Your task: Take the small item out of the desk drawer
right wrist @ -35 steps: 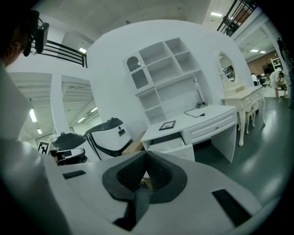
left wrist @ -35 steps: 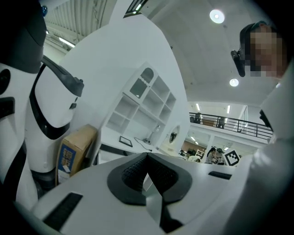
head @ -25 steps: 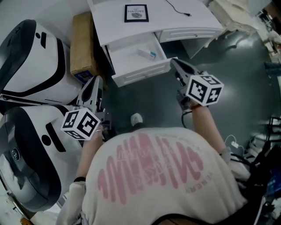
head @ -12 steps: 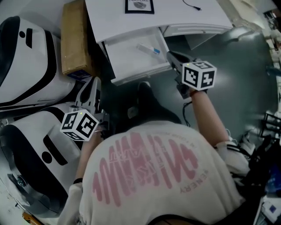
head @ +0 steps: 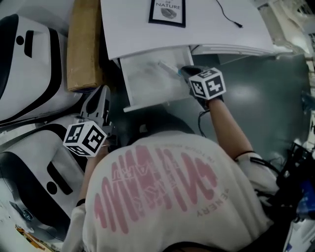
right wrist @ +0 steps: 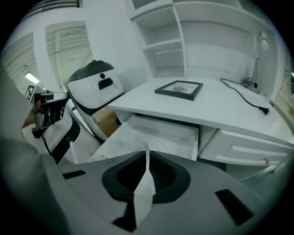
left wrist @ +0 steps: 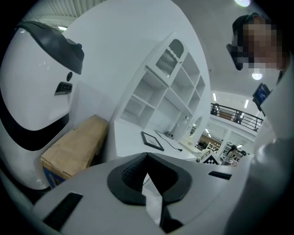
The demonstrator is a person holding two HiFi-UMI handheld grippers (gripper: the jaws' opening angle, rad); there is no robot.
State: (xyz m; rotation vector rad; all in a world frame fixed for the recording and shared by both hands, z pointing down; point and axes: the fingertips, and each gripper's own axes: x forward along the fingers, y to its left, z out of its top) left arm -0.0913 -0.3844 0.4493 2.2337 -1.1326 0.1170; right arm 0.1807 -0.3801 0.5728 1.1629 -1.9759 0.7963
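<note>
The white desk drawer stands pulled open. Inside lies a small white tube-like item with a blue end. My right gripper reaches over the drawer's right side with its jaws shut and nothing between them. Its tips are right beside the item. In the right gripper view the item lies on the drawer floor just beyond the closed tips. My left gripper hangs low at the left of the drawer, shut and empty, pointing up past the desk.
A black picture frame and a black cable lie on the desktop. A brown cardboard box stands left of the desk. Large white-and-black shells fill the left side. A second, closed drawer is to the right.
My right gripper has moved from the drawer's front right corner forward over the open drawer, up to the small item. The left gripper has stayed roughly where it was.
</note>
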